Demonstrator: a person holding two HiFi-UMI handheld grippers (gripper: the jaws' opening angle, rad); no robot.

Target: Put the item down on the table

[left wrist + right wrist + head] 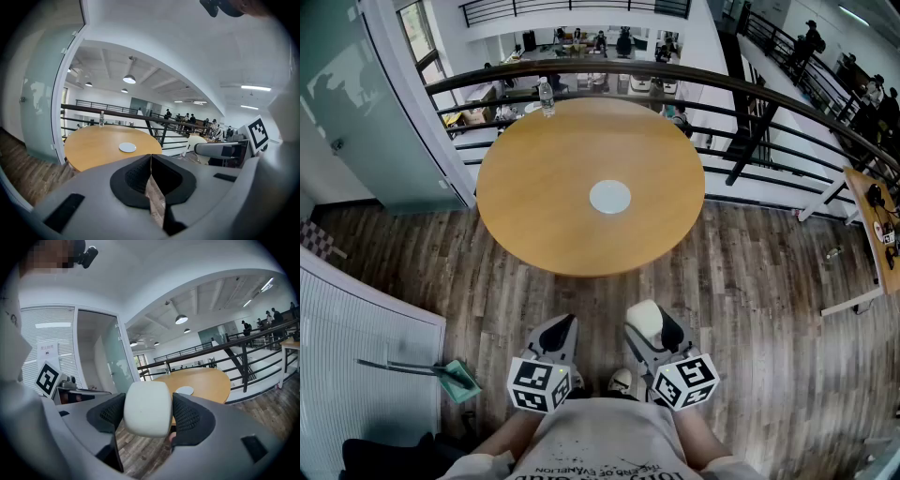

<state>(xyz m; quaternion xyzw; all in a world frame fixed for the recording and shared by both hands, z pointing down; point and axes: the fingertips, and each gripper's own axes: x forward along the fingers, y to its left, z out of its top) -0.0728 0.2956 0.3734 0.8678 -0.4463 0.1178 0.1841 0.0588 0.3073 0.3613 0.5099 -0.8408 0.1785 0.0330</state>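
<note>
A cream, rounded block-shaped item (146, 408) sits clamped between the black pads of my right gripper (147, 412); in the head view the item (645, 321) shows at the tip of the right gripper (649, 328), held low in front of my body. My left gripper (558, 334) is beside it, jaws pressed together with nothing between them, as the left gripper view (151, 176) confirms. The round wooden table (534, 178) stands ahead of both grippers, with a white disc (609, 197) at its centre and a water bottle (547, 97) at its far edge.
A black railing (694, 80) curves behind the table over a lower floor with people. A glass partition (356, 103) stands at the left. A dustpan and broom (441, 375) lie on the wood floor at lower left. Another desk (877, 225) is at the right edge.
</note>
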